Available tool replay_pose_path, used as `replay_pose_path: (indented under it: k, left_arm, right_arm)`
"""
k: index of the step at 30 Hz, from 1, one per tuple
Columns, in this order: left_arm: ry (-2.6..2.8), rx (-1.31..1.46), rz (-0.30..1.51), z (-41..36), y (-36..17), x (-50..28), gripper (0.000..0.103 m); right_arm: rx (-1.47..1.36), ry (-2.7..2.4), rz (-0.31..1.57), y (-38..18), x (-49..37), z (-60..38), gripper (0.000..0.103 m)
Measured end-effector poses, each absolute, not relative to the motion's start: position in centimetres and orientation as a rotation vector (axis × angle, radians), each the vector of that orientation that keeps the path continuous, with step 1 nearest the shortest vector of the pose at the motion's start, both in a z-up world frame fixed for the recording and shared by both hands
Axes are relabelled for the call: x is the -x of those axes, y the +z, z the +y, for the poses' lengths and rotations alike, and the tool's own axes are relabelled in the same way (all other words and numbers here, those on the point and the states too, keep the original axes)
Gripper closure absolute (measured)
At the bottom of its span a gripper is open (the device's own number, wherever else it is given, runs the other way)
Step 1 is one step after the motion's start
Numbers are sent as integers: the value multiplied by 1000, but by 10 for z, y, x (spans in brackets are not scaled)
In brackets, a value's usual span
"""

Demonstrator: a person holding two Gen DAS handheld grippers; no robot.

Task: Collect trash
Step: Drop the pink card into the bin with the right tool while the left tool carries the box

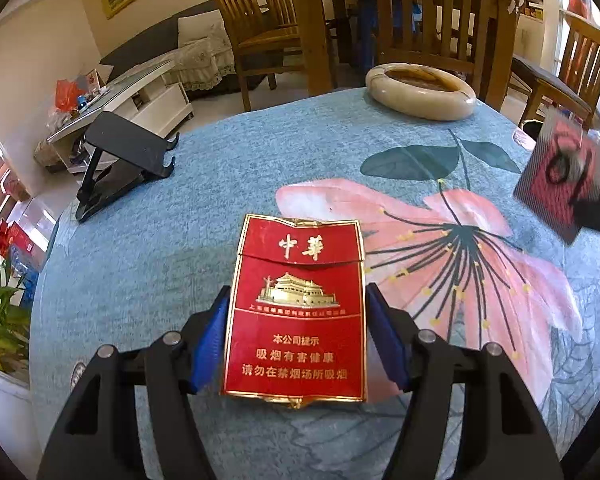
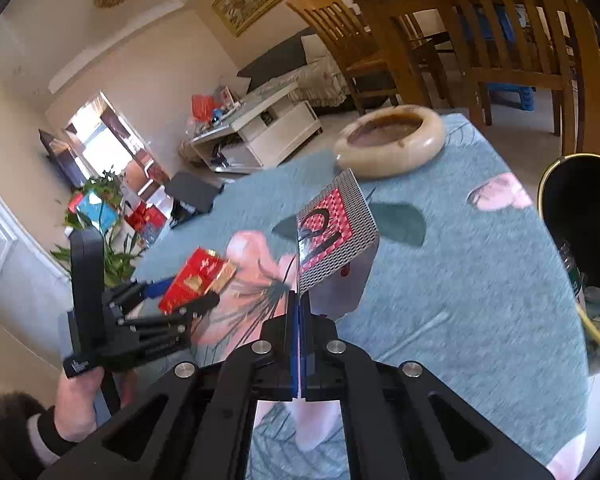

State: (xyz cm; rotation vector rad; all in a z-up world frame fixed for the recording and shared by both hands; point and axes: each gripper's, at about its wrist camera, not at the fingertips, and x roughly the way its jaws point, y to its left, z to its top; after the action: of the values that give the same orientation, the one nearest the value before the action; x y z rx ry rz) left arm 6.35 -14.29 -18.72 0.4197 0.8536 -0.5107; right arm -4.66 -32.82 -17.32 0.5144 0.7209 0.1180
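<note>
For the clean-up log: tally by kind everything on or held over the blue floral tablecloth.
cigarette pack: 1
patterned card: 1
stone ashtray: 1
black phone stand: 1
Total: 4

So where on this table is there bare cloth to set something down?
Bare cloth lies between the black stand and the ashtray, and right of the pink flower toward the black bin. It is crowded near the front, where both tongs hold packs.
</note>
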Motion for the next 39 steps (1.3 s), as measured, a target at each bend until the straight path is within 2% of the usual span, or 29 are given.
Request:
replay_pose_path:
  k: [6,13,19,25,26,28,29,34,39]
  left_arm:
    - [-513,-400,834,-144,-181,-62,38]
    - [-553,-409,784,-171,-164,-54,38]
    - [-640,-434,717,-232,-142,-36,38]
    - [-741,-481,673,-305,-133,-13,38]
    - [-756,-489,667,-317,-133,-10,38]
    - [-791,-506,655,-346,-133,-2,38]
    - [-802,-510,654,-354,-134,0,38]
    - [-868,-557,640,-411,-142,16,38]
    - [-907,-582,635,-440,-149,33,38]
  right_arm:
    - [-456,85,723,-167,57,-323,103]
    - [-438,-99,672,-140,78,-396,103]
    - [-429,-311,638,-127,99,-476,103]
    - [-503,-393,678,-153,99,-528,102]
    - [-525,-398,700,-158,99,-536,98]
    - [-592,-419,743,-176,99,-555,58]
    - [-601,-462,748,-181,101,-560,26]
    - [-677,-484,704,-191,121,-576,30]
    - [-693,-587,535,-173,157,-581,29]
